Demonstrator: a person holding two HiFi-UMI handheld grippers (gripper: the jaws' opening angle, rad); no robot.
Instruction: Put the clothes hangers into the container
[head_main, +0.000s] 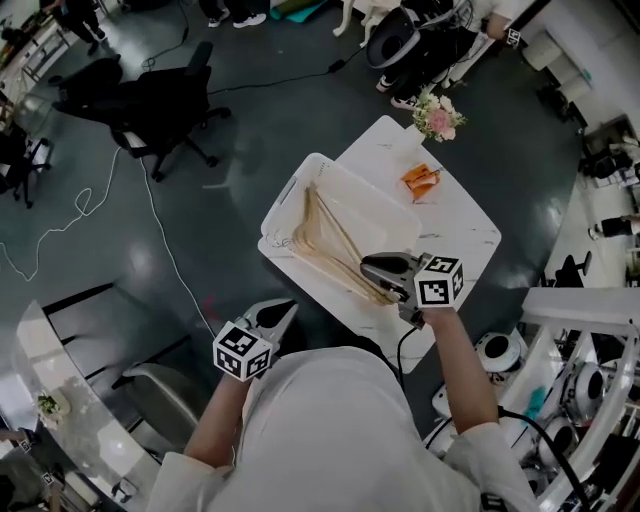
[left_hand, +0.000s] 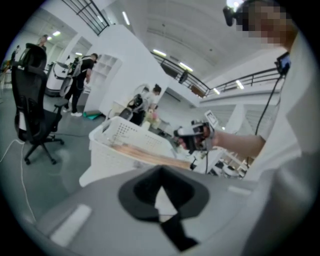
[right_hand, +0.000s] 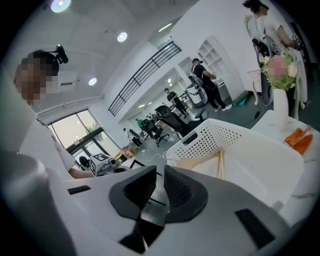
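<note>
Left claw (head_main: 280, 312) waits at 7 o'clock of the container (head_main: 290, 195), tips closed together with nothing in them. The wooden hangers (head_main: 335, 245) lie stacked inside the container, which sits on the white surface (head_main: 465, 235); their near ends reach toward its 5 o'clock rim. Right claw (head_main: 375, 267) hangs over that rim, pads a narrow gap apart, empty. Judged step: clearing away from the placed stack. Best to lift straight up so nothing snags, then check that no hanger rides the rim. A small orange item (head_main: 421, 180) lies on the surface at 2 o'clock of the container.
</note>
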